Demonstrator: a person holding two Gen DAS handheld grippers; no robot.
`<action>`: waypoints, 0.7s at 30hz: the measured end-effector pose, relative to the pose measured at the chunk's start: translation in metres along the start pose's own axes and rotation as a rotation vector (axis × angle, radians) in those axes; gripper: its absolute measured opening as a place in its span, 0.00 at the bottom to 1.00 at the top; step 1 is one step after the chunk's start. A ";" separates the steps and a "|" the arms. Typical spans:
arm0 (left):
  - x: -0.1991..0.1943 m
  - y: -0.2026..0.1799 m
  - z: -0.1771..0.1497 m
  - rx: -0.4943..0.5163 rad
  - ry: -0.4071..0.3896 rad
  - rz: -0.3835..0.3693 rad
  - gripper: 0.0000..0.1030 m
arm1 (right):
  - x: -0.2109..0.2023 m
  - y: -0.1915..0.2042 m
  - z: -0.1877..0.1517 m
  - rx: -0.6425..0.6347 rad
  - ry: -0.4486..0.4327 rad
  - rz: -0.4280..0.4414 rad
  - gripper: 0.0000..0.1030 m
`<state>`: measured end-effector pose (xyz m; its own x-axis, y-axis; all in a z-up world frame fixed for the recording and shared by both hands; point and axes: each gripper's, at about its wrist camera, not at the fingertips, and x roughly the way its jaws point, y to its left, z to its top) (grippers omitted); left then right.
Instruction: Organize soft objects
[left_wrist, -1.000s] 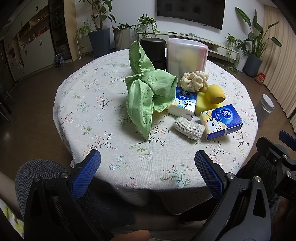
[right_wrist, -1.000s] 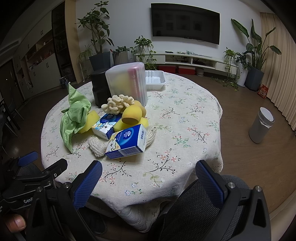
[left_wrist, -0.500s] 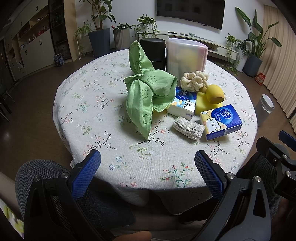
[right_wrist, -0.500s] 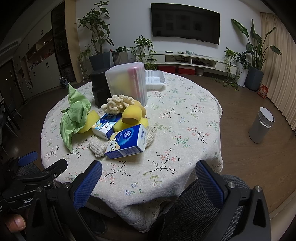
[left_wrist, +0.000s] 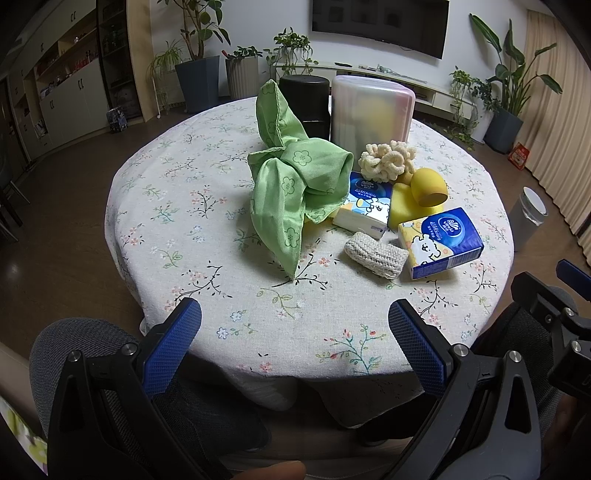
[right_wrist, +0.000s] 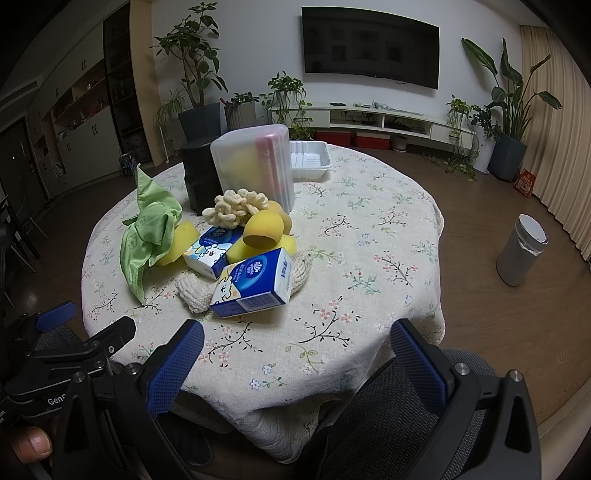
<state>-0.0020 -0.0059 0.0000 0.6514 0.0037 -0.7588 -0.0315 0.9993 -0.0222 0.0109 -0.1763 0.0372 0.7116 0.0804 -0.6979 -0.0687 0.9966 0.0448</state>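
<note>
On the round desk (left_wrist: 207, 192), near its middle, the soft things lie in one loose heap. A green cloth (left_wrist: 295, 184) is bunched at the left of the heap in the left wrist view; its long axis runs from a raised corner at the far end, just in front of a black cylinder (left_wrist: 304, 101), down to a pointed tail aimed at the near edge. A tissue pack with a white cartoon animal (left_wrist: 365, 210) lies partly under the cloth's right fold, its long side running diagonally. A cream knitted pad (left_wrist: 375, 254) lies flat in front of it, long axis across the view, touching a blue tissue pack (left_wrist: 441, 242) that sits tilted, one end propped up. Behind them are a yellow sponge (left_wrist: 404, 208), a yellow egg-shaped sponge (left_wrist: 430, 186) resting on it with its flat cut face turned toward the cameras, and a cream chenille bundle (left_wrist: 388, 160). A frosted plastic box (left_wrist: 371, 110) stands upright behind the heap, with a white tray (right_wrist: 309, 158) beyond it.

Left hand-held gripper (left_wrist: 295, 343) hovers at the near edge, jaws wide apart and empty. Right hand-held gripper (right_wrist: 295, 354) is likewise spread wide, holding nothing.
</note>
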 end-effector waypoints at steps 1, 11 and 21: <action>0.000 0.000 0.000 0.000 0.000 0.000 1.00 | 0.000 0.000 0.000 0.000 0.000 0.000 1.00; 0.000 0.000 0.000 -0.001 0.001 0.000 1.00 | 0.001 0.000 0.001 0.000 0.000 0.000 1.00; 0.008 0.006 0.000 -0.010 0.013 -0.008 1.00 | 0.004 -0.001 0.000 -0.002 0.002 0.004 1.00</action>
<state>0.0027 -0.0001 -0.0062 0.6417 -0.0048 -0.7669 -0.0339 0.9988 -0.0346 0.0138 -0.1767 0.0341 0.7100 0.0848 -0.6990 -0.0731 0.9962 0.0466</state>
